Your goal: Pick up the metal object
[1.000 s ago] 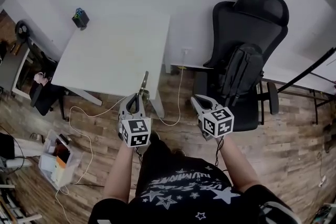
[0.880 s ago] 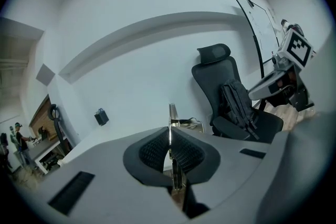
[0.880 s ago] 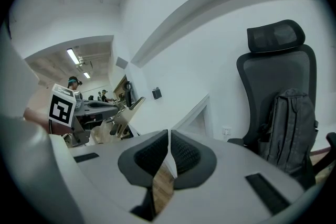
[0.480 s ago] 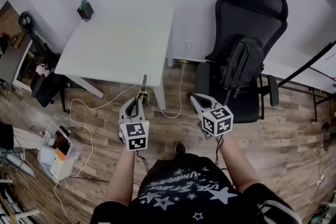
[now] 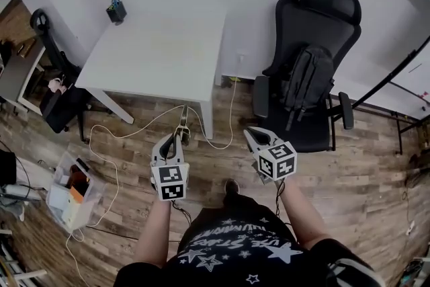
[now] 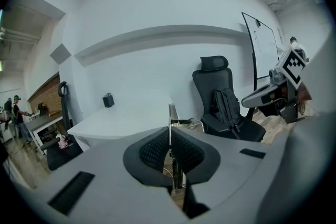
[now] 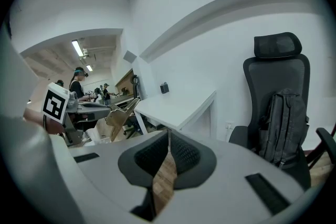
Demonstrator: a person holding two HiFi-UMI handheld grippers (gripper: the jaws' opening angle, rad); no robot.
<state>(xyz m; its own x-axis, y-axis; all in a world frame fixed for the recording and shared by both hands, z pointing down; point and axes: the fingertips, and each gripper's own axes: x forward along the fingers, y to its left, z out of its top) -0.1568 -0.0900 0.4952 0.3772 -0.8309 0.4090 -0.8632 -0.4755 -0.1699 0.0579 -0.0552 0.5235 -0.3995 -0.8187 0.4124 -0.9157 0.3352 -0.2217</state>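
A thin, flat brass-coloured metal object sticks forward out of my left gripper, which is shut on it above the wooden floor. In the left gripper view the metal strip rises straight up from between the closed pads of the left gripper. My right gripper is held level with the left one, shut with nothing in it. Its tips meet in the right gripper view. That view also shows the left gripper with the metal object in it.
A white table with a small dark holder at its far corner stands ahead. At the right is a black office chair with a backpack on it. Cables trail over the floor. A clear box sits at the left.
The table and chair have slid away toward the top of the head view and both grippers sit lower in it. The left gripper still holds the metal object.
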